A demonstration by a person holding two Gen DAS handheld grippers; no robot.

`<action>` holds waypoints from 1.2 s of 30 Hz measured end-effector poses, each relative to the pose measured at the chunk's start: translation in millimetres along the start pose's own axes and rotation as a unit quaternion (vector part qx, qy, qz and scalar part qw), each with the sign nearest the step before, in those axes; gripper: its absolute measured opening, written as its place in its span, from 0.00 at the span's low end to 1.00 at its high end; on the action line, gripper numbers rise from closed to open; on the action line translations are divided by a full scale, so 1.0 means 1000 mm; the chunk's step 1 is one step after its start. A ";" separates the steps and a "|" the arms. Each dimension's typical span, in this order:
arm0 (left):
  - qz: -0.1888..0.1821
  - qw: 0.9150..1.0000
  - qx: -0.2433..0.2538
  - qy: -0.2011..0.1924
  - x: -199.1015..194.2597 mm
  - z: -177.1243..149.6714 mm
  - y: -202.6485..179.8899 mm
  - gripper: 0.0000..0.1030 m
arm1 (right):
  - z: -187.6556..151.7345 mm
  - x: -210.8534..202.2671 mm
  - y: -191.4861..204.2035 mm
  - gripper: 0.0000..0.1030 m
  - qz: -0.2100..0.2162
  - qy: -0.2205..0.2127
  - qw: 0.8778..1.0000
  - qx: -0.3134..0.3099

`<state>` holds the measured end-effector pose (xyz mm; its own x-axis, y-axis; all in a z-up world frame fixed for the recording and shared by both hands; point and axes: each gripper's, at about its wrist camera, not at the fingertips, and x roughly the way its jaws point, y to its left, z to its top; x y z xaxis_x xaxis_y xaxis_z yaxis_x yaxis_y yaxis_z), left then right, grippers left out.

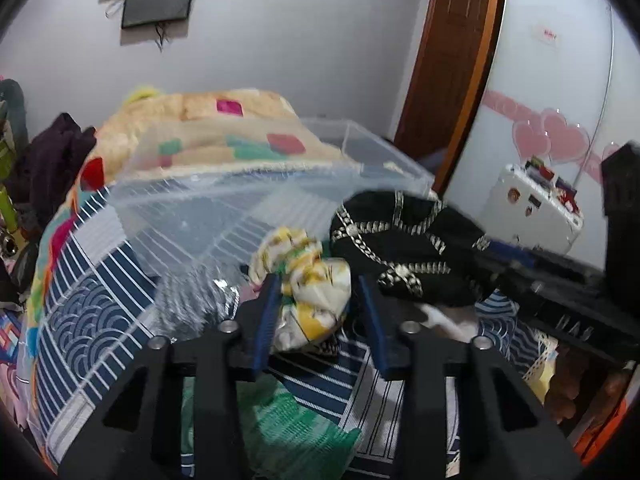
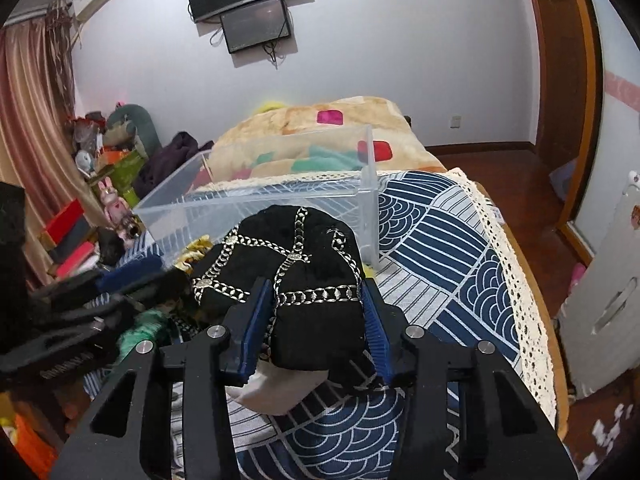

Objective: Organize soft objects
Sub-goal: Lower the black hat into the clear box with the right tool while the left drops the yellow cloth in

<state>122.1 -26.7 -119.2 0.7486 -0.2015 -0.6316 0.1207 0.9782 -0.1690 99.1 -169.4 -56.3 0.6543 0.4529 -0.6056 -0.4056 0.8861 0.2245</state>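
Note:
My left gripper is shut on a bunched yellow, white and green cloth, held above the bed. My right gripper is shut on a black cloth with silver chain pattern, lifted over the bed; this cloth also shows in the left wrist view, to the right of the yellow cloth. A clear plastic storage box stands on the bed just beyond both grippers, and it also shows in the left wrist view. A white soft item lies under the black cloth.
The bed has a blue and white patterned cover and a folded beige blanket behind the box. A green mesh cloth lies below the left gripper. Toys and boxes crowd the left side. A white suitcase stands at right.

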 end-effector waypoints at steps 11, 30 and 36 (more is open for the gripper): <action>-0.014 0.999 -0.039 -0.011 -0.012 -0.002 0.014 0.10 | 0.007 -0.016 0.001 0.15 0.005 -0.037 0.999 0.007; -0.027 0.995 -0.030 -0.090 -0.070 0.058 0.022 0.09 | 0.056 -0.041 0.015 0.14 0.029 -0.110 0.993 -0.013; 0.002 0.995 -0.023 -0.101 -0.064 0.084 0.037 0.09 | 0.077 -0.024 0.023 0.14 0.021 -0.117 0.993 -0.026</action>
<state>133.0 26.1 -21.7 0.8656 -0.1787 -0.4677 0.0905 0.9746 -0.2050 123.2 -152.6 22.7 0.7641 0.5047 -0.4017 -0.4637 0.8627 0.2019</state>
